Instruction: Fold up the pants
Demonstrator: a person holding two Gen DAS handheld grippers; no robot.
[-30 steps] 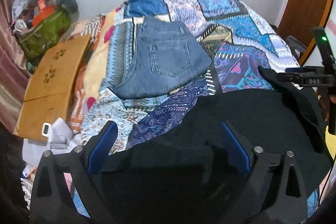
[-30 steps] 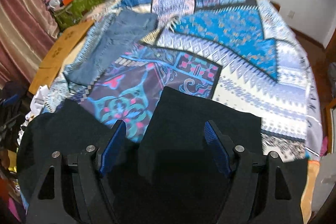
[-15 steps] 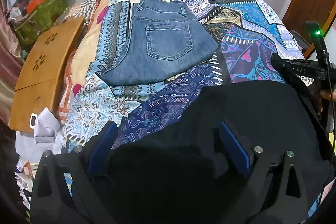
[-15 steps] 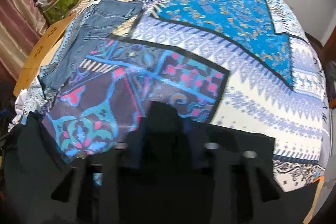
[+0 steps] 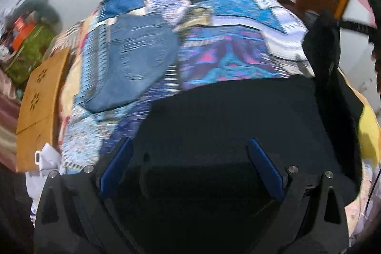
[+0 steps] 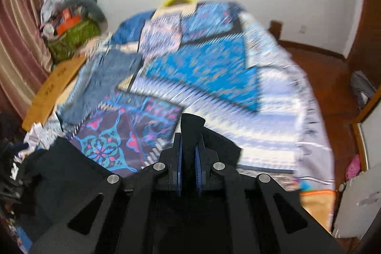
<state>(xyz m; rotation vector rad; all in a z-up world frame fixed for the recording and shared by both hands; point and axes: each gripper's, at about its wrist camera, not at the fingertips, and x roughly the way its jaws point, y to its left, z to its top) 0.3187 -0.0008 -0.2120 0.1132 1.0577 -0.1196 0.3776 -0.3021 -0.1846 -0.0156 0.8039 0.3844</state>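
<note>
Black pants across the near end of the bed — your right gripper pinches one edge, your left stands spread.

The bed (image 6: 273, 111) with its patchwork cover fills most of both views. The black pants (image 5: 238, 116) lie over its near end, taking the lower half of the left wrist frame and the lower left of the right wrist frame. Folded jeans (image 5: 133, 63) lie flat, centre-left in the left view, apart from the pants. A wooden board (image 5: 40, 108) leans at the left edge. Your left gripper (image 5: 189, 168) has its blue pads wide apart over the dark cloth, not pressing on it. Your right gripper (image 6: 188, 163) has its pads pressed together on a raised fold of the pants — the cloth sticks up between them.
</note>
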